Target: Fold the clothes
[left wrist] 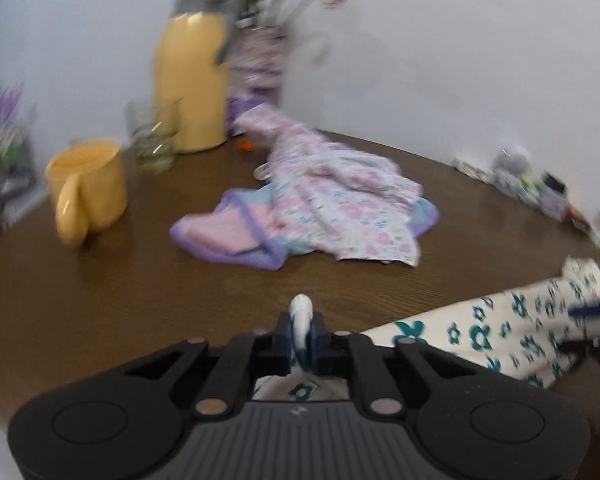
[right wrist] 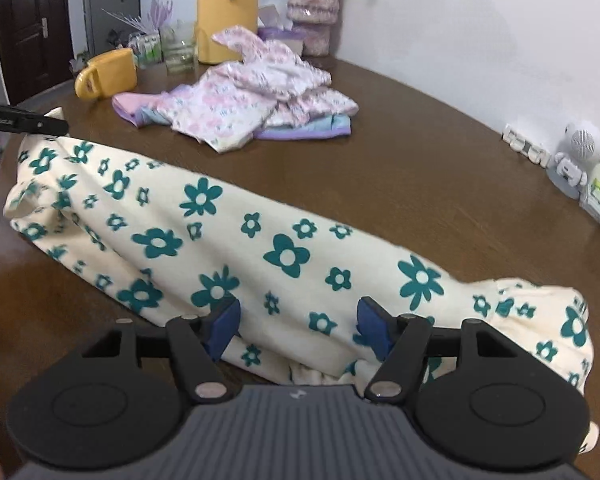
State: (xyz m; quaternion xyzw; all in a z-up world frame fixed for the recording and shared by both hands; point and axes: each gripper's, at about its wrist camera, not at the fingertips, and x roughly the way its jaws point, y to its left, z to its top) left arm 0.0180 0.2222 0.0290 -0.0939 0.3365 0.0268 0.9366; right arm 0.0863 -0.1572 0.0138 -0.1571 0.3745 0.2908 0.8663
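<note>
Left gripper (left wrist: 301, 336) has its jaws pressed together on a bunched edge of the cream garment with teal flowers (right wrist: 236, 240); I can see a fold of cloth poking up between the pads in the left wrist view. Right gripper (right wrist: 298, 326) is spread wide, blue pads either side of the garment's near edge; I can't tell if they touch the fabric. The garment lies as a long roll-like strip across the near part of the brown wooden table (right wrist: 420, 168), running from the left gripper's end to the near right edge of the table. Using the yellow thermos jug (right wrist: 227, 12) at the far side of the table as reference: the pile of pink-and-white patterned clothes (right wrist: 252, 96) sits just in front of it, well apart from the flowered garment. A yellow mug (right wrist: 108, 72) lies on its side to the jug's left, with a clear glass (right wrist: 180, 50) between the two. A pink fuzzy vase (right wrist: 314, 12) stands right of the jug. Far right of the jug, by the wall, a small white figurine (right wrist: 580, 152) with some packets. Left wrist view is motion-blurred.
</note>
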